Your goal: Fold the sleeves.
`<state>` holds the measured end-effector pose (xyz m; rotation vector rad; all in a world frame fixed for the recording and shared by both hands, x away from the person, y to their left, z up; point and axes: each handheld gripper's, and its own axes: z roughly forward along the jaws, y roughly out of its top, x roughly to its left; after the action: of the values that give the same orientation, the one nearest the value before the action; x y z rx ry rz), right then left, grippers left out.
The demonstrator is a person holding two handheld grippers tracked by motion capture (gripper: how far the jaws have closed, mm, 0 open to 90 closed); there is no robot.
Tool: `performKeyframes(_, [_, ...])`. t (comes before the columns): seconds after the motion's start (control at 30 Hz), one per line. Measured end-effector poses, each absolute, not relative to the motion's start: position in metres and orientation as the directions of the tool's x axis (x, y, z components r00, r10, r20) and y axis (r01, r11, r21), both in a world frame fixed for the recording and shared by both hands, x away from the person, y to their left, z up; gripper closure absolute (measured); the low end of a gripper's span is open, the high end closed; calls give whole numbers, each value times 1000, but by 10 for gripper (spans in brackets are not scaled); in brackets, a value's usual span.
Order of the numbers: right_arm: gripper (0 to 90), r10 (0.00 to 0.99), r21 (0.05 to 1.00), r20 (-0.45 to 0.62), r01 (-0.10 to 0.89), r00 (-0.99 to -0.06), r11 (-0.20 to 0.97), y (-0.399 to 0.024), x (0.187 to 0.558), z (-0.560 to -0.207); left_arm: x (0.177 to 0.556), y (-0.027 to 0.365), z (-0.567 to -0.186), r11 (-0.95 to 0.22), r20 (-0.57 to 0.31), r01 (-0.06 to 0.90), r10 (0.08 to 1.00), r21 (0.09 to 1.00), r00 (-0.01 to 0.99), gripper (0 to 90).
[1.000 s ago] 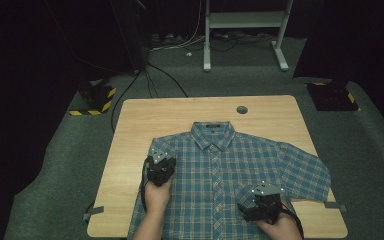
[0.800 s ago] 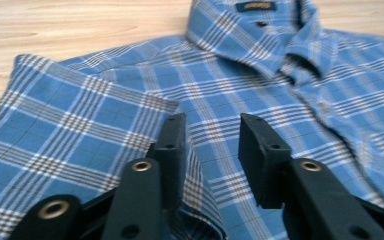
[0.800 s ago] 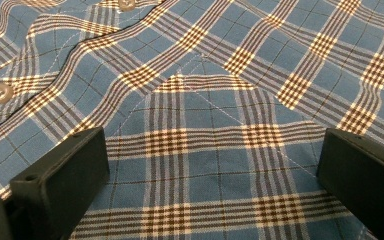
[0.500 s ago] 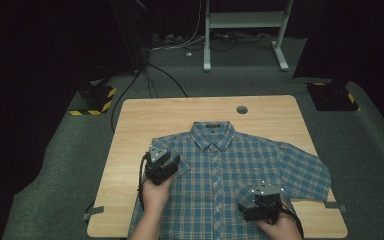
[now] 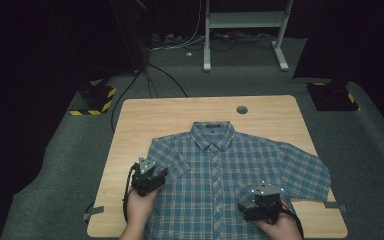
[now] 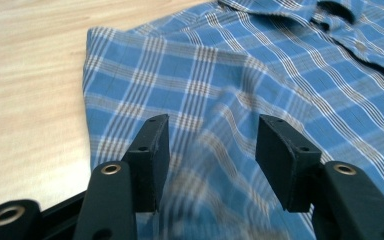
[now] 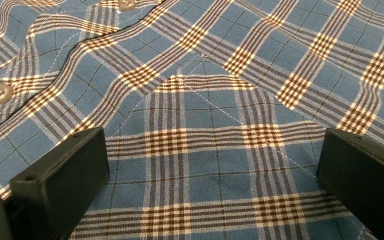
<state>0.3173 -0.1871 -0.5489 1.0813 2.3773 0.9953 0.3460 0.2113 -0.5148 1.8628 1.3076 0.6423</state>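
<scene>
A light wooden tabletop with rounded corners and a round cable hole stands on grey carpet. The room beyond is dark. A white metal stand rises behind, with loose cables on the floor. Two black bases with yellow-and-black hazard tape flank the far corners.

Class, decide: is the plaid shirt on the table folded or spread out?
Spread out: the plaid shirt lies flat, front up, collar away from the person, both short sleeves out to the sides.

A blue plaid shirt lies flat on the wooden table, collar away from the person.
</scene>
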Motion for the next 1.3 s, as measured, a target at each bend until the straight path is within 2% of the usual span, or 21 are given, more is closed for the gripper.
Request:
performKeyframes(0.3, [0,760,719,-21,519,-649,463,-187,317,-549,320,206,-531,-195,-45,571,925,798,378,496])
performKeyframes(0.4, [0,760,719,-21,519,-649,463,-187,317,-549,318,201,-536,-243,2,581,924,777,383,494])
performKeyframes(0.53, [0,760,719,-21,519,-649,463,-187,317,-549,322,204,-539,-237,-5,621,932,747,362,474])
performKeyframes(0.7, [0,760,719,-21,519,-649,463,-187,317,-549,320,200,-521,-248,30,562,929,789,368,452])
performKeyframes(0.87, [0,760,719,-21,519,-649,463,-187,317,-549,332,177,-505,-293,56,525,905,799,421,480])
performKeyframes(1.1, [0,760,719,-21,518,-650,463,-187,317,-549,362,154,-523,-363,94,575,892,733,442,516])
performKeyframes(1.3, [0,759,720,-22,517,-651,464,-187,317,-549,370,155,-535,-358,86,606,899,711,430,548])
